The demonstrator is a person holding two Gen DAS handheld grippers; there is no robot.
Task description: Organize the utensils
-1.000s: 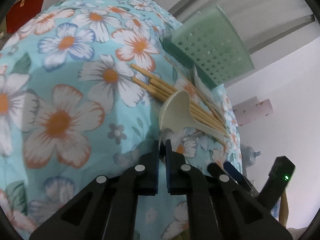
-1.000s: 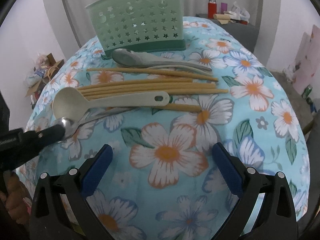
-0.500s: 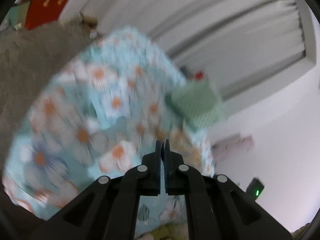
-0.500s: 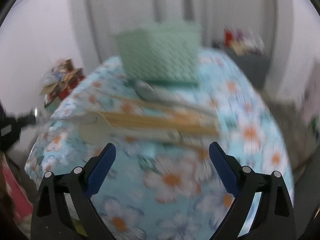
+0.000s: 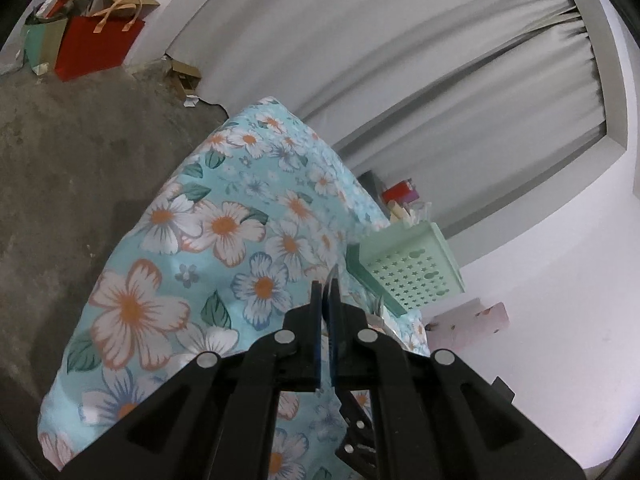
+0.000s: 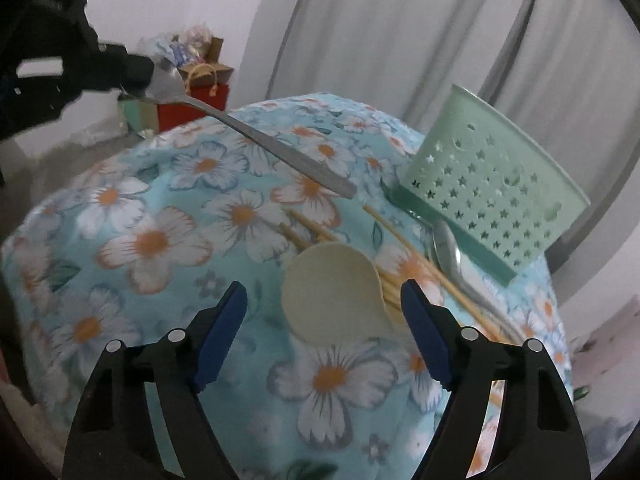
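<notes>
We work over a tabletop (image 6: 120,240) draped in a floral cloth, where the green perforated holder (image 6: 492,188) stands at the far right edge, its open top tilted in our view and ready to take utensils. Just in front of it lie a bundle of wooden chopsticks (image 6: 404,256), a cream plastic spoon (image 6: 332,292) resting across them, and 1 metal spoon (image 6: 448,252) touching the holder's base. Our left gripper (image 5: 326,300) has its fingers clamped on the bowl of a second metal spoon (image 6: 256,136), held clear above the cloth with its handle aimed toward the holder, likely so it can drop in handle first. Our right gripper (image 6: 324,320) hangs with fingers closing, straddling the cream spoon without pressing on it yet.
</notes>
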